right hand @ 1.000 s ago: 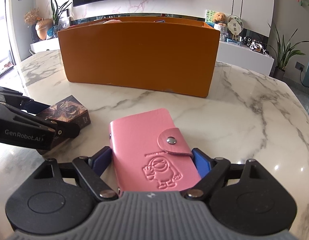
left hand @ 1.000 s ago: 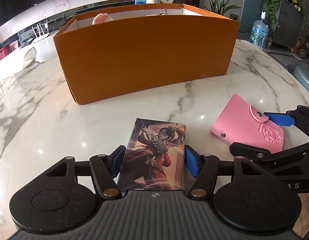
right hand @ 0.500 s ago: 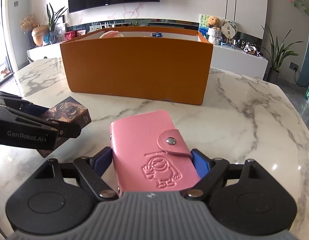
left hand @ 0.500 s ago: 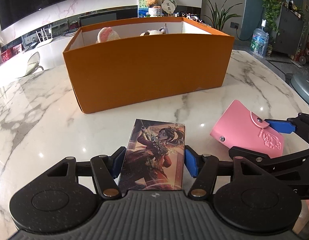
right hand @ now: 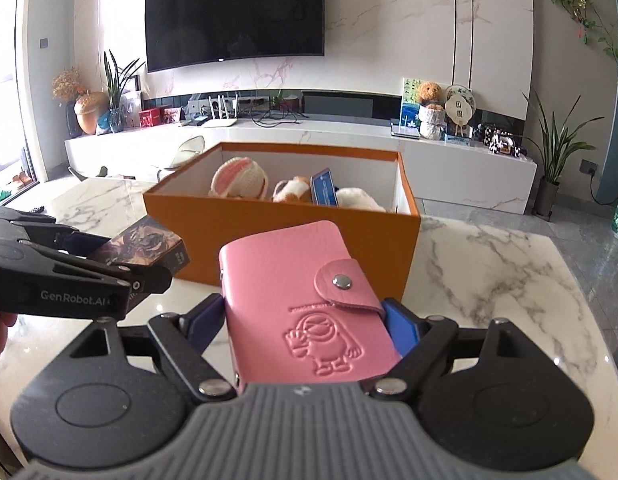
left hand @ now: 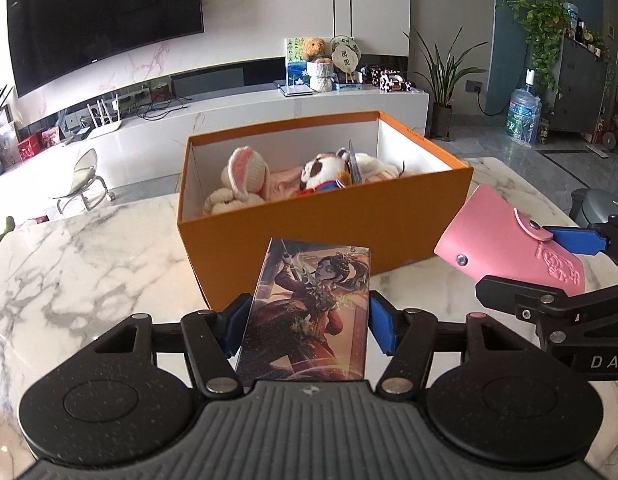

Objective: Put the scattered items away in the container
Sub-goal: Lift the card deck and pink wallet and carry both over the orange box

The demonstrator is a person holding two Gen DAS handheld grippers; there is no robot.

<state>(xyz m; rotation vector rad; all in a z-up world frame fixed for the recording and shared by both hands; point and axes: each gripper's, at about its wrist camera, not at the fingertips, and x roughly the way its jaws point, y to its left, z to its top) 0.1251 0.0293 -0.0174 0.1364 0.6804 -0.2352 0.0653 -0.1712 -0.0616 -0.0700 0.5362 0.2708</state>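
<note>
My left gripper (left hand: pixel 307 322) is shut on an illustrated card box (left hand: pixel 309 312), held in the air short of the orange box (left hand: pixel 329 236). My right gripper (right hand: pixel 305 326) is shut on a pink snap wallet (right hand: pixel 297 300), also lifted, just in front of the orange box (right hand: pixel 277 240). Inside the box lie a knitted bunny (left hand: pixel 241 180), a plush panda toy (left hand: pixel 323 172) and a blue card (right hand: pixel 324 188). In the left wrist view the pink wallet (left hand: pixel 505 248) hangs at right; in the right wrist view the card box (right hand: pixel 145 244) sits at left in the other gripper.
A white marble table (left hand: pixel 89 264) carries the orange box. Beyond it run a long white TV cabinet (right hand: pixel 349 140) with a wall-mounted TV (right hand: pixel 233 12), potted plants and a water bottle (left hand: pixel 523 116) on the floor at right.
Both grippers have risen off the table with their items, and the inside of the orange box now shows. Each grip is unchanged.
</note>
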